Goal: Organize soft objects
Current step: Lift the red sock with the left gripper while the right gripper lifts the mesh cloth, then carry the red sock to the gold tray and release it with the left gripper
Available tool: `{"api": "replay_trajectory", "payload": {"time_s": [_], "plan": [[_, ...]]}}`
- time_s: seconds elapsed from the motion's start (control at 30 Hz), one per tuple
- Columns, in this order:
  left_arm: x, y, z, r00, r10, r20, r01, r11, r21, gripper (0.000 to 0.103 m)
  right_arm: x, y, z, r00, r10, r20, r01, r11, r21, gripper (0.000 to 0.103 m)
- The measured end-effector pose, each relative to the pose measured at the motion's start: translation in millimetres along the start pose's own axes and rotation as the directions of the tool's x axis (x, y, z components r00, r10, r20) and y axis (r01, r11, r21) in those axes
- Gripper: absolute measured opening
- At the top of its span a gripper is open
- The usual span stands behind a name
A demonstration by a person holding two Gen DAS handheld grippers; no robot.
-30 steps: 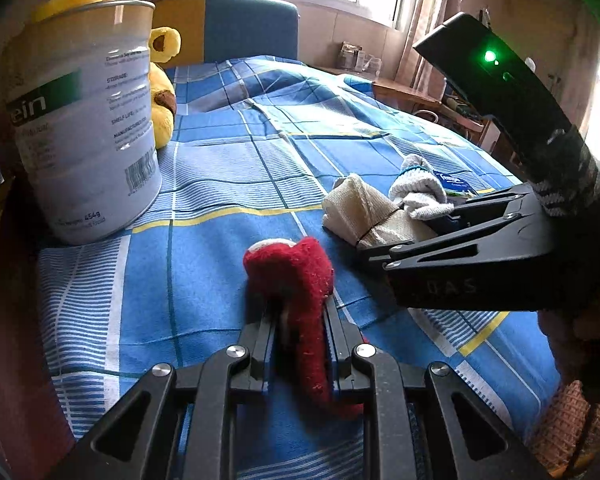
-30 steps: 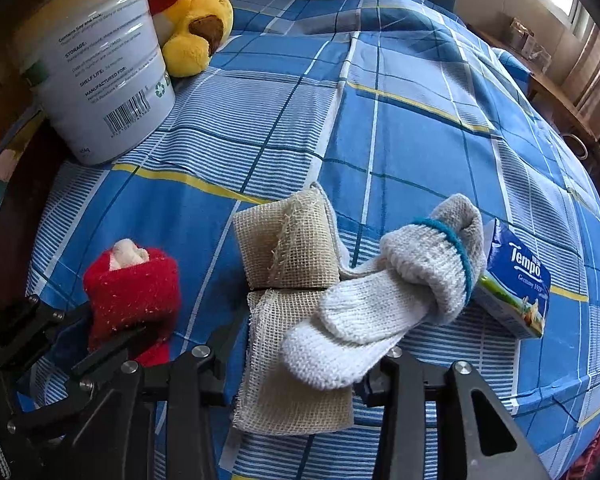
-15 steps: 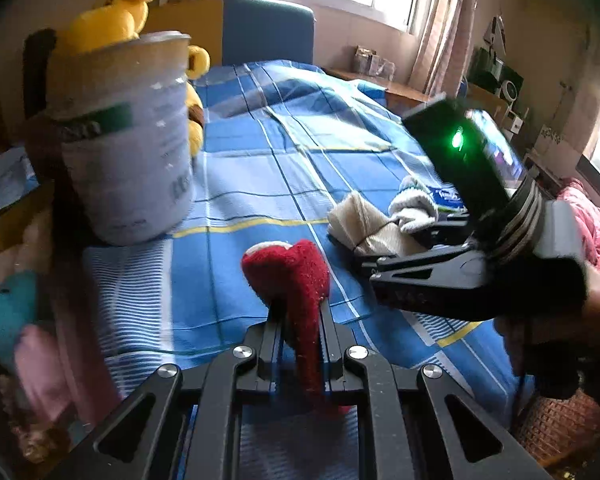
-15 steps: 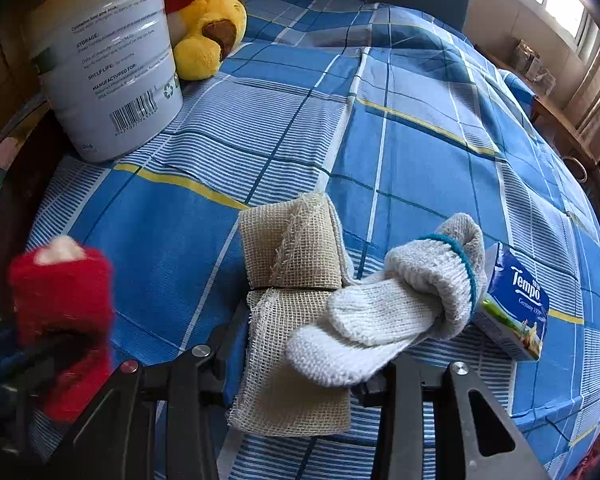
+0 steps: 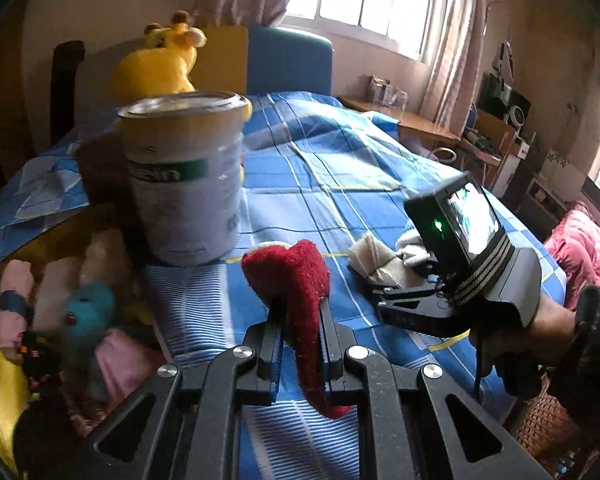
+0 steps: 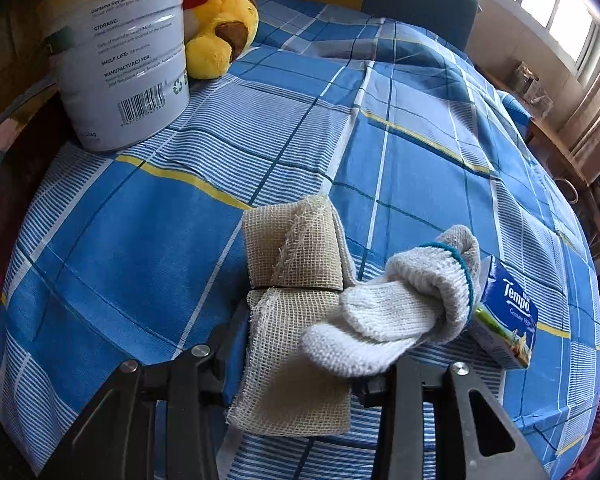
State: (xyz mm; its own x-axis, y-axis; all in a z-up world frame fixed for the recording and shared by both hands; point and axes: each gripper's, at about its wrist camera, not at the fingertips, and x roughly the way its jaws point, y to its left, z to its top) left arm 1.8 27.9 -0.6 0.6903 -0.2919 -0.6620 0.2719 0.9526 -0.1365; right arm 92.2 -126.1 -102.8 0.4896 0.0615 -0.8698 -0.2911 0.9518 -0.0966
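The red sock is pinched upright by the left gripper; the tin lies ahead-left, seemingly open-topped.

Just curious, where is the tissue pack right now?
In the right wrist view, the tissue pack lies on the blue checked bedspread, far right, touching the white sock.

My right tool straddles a mesh cloth and white sock on the bed, tissue pack just beside.
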Motion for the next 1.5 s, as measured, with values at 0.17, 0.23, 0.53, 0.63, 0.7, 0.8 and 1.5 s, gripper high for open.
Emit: {"api": "replay_trajectory", "payload": {"time_s": [0.17, 0.23, 0.53, 0.63, 0.7, 0.8, 1.5], "plan": [[-17, 22, 2, 1.0, 0.025, 0.01, -0.025, 0.999, -0.044, 0.015, 0, -1, 0, 1.0, 0.0, 0.002, 0.0, 1.0, 0.0, 0.041], [-23, 34, 2, 0.999, 0.039, 0.014, -0.039, 0.997, -0.064, 0.015, 0, -2, 0, 1.0, 0.001, 0.002, -0.001, 1.0, -0.001, 0.041], [-70, 146, -7, 0.988, 0.154, 0.017, -0.141, 0.941, -0.309, 0.015, 0, -2, 0, 1.0, -0.003, 0.002, 0.003, 1.0, -0.006, 0.041], [-83, 182, -19, 0.977, 0.215, -0.004, -0.201, 0.907, -0.37, 0.015, -1, -2, 0, 1.0, -0.008, 0.006, 0.008, 1.0, -0.013, 0.041], [-88, 206, -32, 0.97, 0.241, -0.038, -0.236, 0.885, -0.402, 0.015, -1, 1, -1, 1.0, -0.019, 0.01, 0.019, 0.999, -0.026, 0.041], [-86, 232, -47, 0.963, 0.25, -0.097, -0.267, 0.863, -0.43, 0.015, -2, 3, -1, 1.0, -0.028, 0.01, 0.029, 0.999, -0.035, 0.041], [-64, 248, -61, 0.888, 0.391, -0.243, -0.457, 0.812, -0.363, 0.058, 0, 1, 0, 1.0, -0.023, 0.005, 0.023, 0.999, -0.023, 0.041]]}}
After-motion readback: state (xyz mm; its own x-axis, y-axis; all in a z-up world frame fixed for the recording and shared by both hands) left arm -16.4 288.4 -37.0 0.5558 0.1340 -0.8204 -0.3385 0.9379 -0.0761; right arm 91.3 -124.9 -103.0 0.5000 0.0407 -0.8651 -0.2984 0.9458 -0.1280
